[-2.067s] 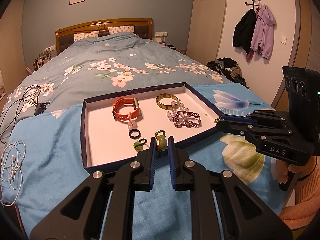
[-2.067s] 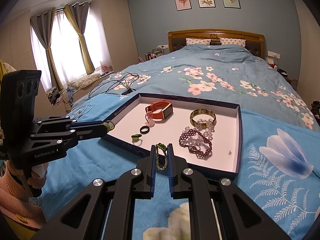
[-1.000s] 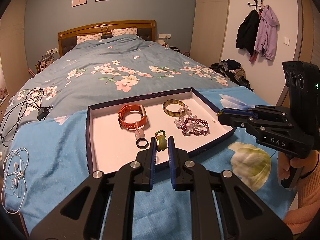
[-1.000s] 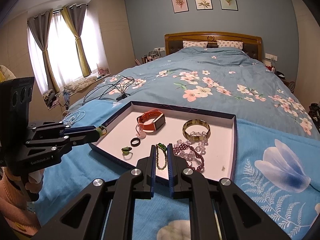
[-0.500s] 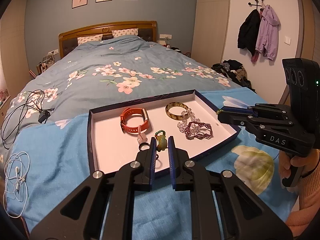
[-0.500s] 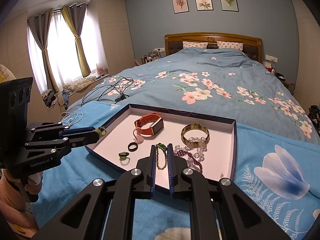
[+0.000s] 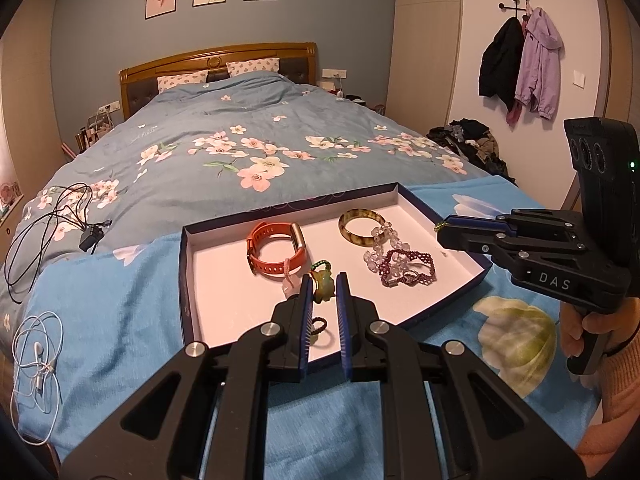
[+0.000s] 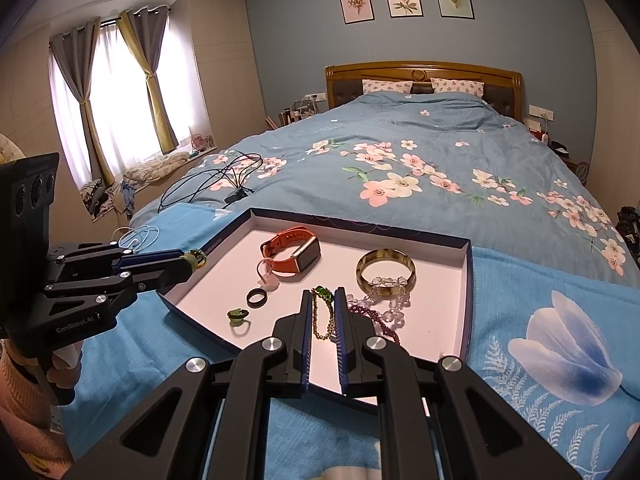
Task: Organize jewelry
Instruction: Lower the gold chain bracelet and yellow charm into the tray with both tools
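Left gripper [image 7: 322, 280] clamped on a green jade pendant with beaded loop [image 7: 322, 282], held above the near part of the shallow navy-rimmed white-lined tray [image 7: 185, 264] on the blue floral bedspread [image 7: 100, 320]; right gripper [image 8: 323, 295] clamped on a thin gold chain with green bead [image 8: 322, 312], chain hanging between the fingers over the tray's near edge; in tray: orange-strapped smartwatch [image 8: 291, 254], amber tortoiseshell bangle [image 8: 385, 272], clear crystal bead bracelet [image 8: 394, 300] touching the bangle, dark purple beaded bracelet [image 7: 406, 267], plain black ring [image 8: 256, 297], small green-stone ring [image 8: 238, 316]; white earphones [image 7: 38, 348] on the bedspread left of tray
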Tool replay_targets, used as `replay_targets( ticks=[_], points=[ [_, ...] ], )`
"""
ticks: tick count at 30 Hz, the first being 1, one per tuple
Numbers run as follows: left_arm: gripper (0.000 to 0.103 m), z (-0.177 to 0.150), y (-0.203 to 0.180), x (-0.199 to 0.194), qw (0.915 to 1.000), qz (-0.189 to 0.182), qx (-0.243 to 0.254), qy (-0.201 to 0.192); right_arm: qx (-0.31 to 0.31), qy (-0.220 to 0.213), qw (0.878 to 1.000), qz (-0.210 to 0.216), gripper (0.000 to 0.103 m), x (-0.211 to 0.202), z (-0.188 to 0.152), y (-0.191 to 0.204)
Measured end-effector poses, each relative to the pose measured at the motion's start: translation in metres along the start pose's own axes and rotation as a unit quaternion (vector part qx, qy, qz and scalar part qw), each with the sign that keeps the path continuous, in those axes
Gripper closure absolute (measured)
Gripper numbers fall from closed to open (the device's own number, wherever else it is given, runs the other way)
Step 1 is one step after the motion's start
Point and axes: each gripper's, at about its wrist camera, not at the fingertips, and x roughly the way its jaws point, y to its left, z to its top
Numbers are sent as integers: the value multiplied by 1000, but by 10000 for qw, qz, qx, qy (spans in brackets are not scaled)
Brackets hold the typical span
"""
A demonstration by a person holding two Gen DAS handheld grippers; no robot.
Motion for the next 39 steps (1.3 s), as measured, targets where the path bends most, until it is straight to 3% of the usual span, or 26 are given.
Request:
replay_targets(
  ticks=[39],
  points=[
    [91,6,14,30,9998,174,-43,106,54,138,9999,-78,94,19,7,-12]
  ],
)
